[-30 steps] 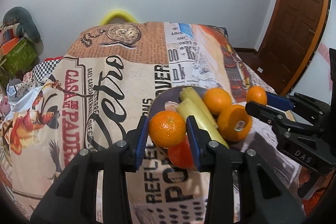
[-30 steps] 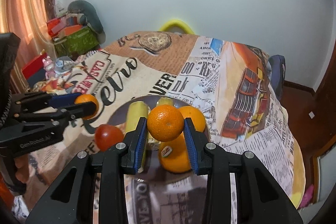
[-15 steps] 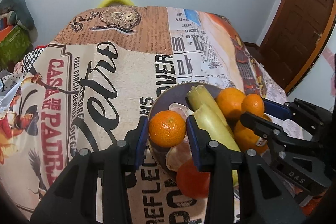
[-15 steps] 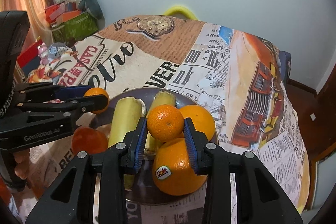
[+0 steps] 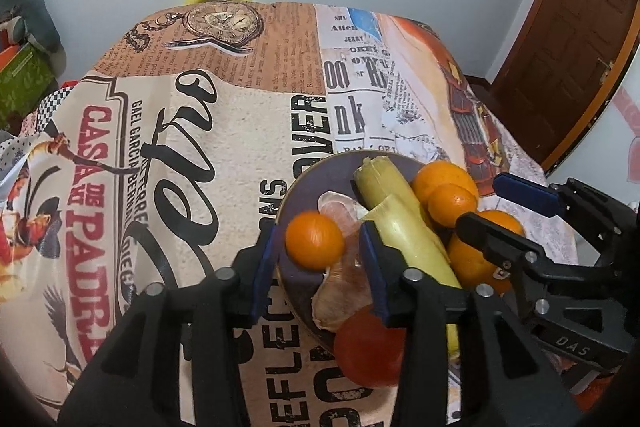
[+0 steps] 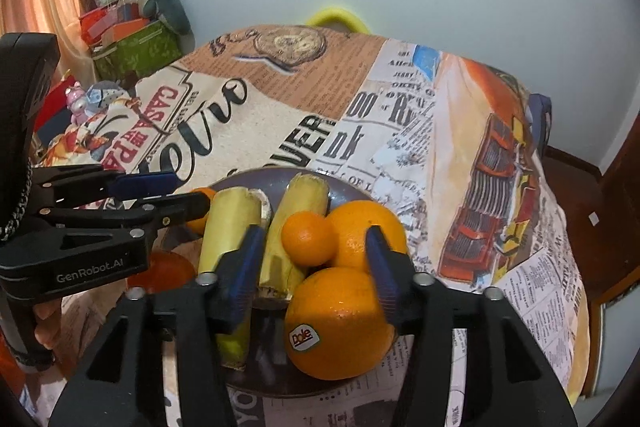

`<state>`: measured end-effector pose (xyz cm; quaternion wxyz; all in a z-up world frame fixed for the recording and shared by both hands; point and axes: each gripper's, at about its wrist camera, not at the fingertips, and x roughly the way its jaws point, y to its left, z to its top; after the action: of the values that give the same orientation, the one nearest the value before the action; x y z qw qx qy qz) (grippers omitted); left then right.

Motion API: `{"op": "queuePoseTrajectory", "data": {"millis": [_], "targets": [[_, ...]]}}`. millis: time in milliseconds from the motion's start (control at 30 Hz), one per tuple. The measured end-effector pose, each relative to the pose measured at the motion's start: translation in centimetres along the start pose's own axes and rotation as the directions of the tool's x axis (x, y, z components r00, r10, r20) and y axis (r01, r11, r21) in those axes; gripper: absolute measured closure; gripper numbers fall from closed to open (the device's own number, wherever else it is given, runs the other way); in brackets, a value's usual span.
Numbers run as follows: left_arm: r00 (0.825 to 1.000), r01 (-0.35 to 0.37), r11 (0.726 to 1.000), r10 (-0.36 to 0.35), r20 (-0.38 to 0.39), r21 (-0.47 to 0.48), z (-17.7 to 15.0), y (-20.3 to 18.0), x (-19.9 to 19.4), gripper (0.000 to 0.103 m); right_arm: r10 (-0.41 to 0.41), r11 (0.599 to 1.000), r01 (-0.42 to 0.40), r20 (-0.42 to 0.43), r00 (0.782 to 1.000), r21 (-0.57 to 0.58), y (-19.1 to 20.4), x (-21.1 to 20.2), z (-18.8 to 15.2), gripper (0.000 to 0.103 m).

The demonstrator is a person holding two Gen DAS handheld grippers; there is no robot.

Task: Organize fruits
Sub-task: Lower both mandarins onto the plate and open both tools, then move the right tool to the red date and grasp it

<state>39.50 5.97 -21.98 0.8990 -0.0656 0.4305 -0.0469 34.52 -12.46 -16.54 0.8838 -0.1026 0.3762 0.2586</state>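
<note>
A dark plate (image 5: 304, 183) on the printed tablecloth holds two peeled bananas (image 5: 396, 211), two big oranges (image 6: 340, 323), peeled mandarin segments (image 5: 340, 211) and a red tomato (image 5: 370, 347) at its near edge. My left gripper (image 5: 320, 267) is open over the plate's left rim, with a small mandarin (image 5: 315, 241) lying loose between its fingers. My right gripper (image 6: 312, 263) is open above the plate's right side. Another small mandarin (image 6: 307, 238) rests free against the oranges between its fingers.
The tablecloth (image 5: 180, 147) covers the table, which drops off at the right towards a wooden door (image 5: 568, 39). A yellow chair back (image 6: 336, 17) stands behind the table. Boxes and toys (image 6: 132, 43) are piled at the left.
Both grippers have lowered over the plate and opened. Each has let go of its mandarin, which now lies on the plate among the other fruit.
</note>
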Motion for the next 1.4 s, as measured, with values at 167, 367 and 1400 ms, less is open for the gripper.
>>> {"op": "queuePoseTrajectory", "data": {"millis": [167, 367, 1400], "targets": [[0.999, -0.012, 1.000, 0.011, 0.031, 0.007, 0.0, -0.3, -1.7, 0.059, -0.006, 1.000, 0.006, 0.024, 1.000, 0.002, 0.0, -1.3, 0.1, 0.052], [0.997, -0.022, 1.000, 0.021, 0.075, 0.015, -0.1, -1.0, -4.5, 0.059, -0.018, 1.000, 0.018, 0.059, 0.998, -0.001, 0.5, -3.7, 0.0, 0.052], [0.983, -0.075, 0.997, 0.071, 0.169, 0.015, -9.7, -3.5, -19.1, 0.045, -0.053, 0.994, 0.044, 0.091, 0.994, 0.100, 2.3, -15.9, -8.5, 0.052]]}}
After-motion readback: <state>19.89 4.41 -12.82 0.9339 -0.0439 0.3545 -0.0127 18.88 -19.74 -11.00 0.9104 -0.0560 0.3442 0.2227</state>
